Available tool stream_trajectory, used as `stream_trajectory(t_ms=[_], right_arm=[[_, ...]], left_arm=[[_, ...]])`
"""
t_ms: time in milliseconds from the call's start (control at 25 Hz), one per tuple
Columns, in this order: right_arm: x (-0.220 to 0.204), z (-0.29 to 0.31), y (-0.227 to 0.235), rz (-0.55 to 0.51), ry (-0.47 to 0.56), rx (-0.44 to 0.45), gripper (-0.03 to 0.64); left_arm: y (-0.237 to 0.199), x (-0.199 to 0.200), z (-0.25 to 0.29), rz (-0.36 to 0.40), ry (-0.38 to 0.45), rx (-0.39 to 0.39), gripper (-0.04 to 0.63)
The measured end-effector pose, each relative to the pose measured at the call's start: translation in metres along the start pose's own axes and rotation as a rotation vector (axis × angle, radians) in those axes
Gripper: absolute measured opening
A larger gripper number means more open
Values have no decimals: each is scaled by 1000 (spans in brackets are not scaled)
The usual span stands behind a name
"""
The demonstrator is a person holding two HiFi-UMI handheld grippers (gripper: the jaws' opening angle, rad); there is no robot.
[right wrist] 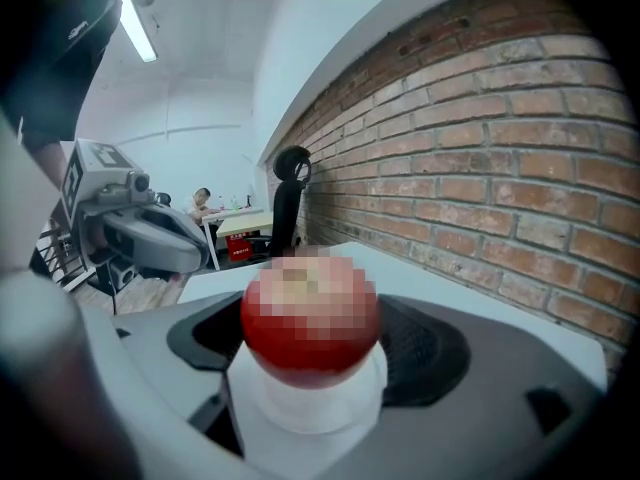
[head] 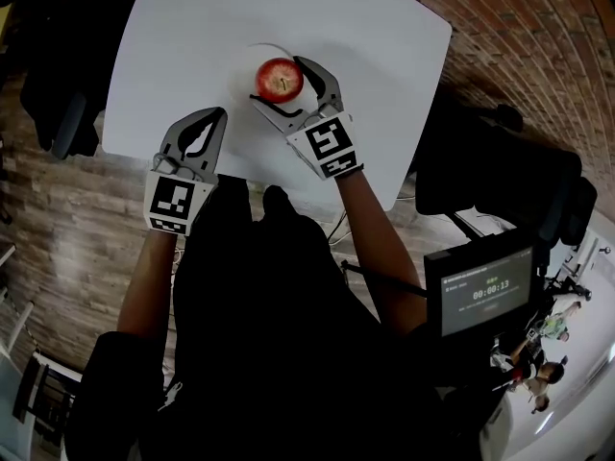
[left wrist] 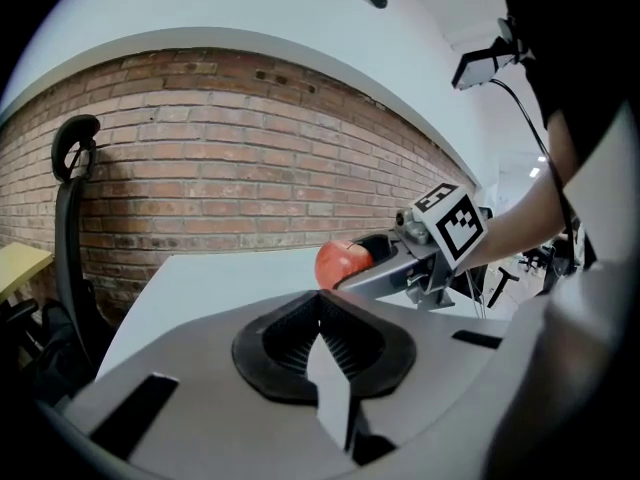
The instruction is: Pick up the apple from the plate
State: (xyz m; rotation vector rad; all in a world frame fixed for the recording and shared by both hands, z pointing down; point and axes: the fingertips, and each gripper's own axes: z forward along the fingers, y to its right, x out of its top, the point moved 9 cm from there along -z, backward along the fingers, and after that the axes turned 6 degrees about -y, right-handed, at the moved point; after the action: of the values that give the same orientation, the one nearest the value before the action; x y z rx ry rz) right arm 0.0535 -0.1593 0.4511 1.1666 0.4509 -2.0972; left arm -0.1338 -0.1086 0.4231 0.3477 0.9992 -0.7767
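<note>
Counting around the plate [head: 244, 66]: one white table [head: 288, 8], one plate, one red apple [head: 280, 79], two grippers and one lit screen [head: 485, 291].

Well to the left of the plate, a black chair [head: 53, 104] is standing off the table's edge. Nearer, below and left of the plate, the left gripper [head: 218, 119] is hovering over the table's near edge. Its fingers are pressing together, pad against pad, with nothing between them.

The apple is sitting on the plate, roughly at its middle. The right gripper [head: 284, 86] is reaching over the plate from the lower right, its fingers spread wide with one on either side of the apple. The right gripper view is showing a little space between the fruit and each dark pad, so the jaws are flanking the apple, not squeezing it. Far to the right of the plate, past the table's corner, the screen is glowing beside a second dark chair [head: 500, 171].

The head view alone is taking in both grippers, the whole table and the screen. Only the left gripper view is showing the meeting pads close up, with the apple and the right gripper seen side-on against a brick wall [left wrist: 230, 158]. Only the right gripper view is looking at the plate's rim under the apple, with a seated person [right wrist: 200, 203] at a desk far beyond the plate.
</note>
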Motion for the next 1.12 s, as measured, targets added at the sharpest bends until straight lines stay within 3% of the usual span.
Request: stream_trajectory(t_ms=[520,1120], right_arm=[[11,-59,-11,-1,86,-28,393],[14,-117,-21,-12,139,-96,393]], left_arm=[[30,32,-10,75,66,19,6],[54,47,-33,106,110,62,6]])
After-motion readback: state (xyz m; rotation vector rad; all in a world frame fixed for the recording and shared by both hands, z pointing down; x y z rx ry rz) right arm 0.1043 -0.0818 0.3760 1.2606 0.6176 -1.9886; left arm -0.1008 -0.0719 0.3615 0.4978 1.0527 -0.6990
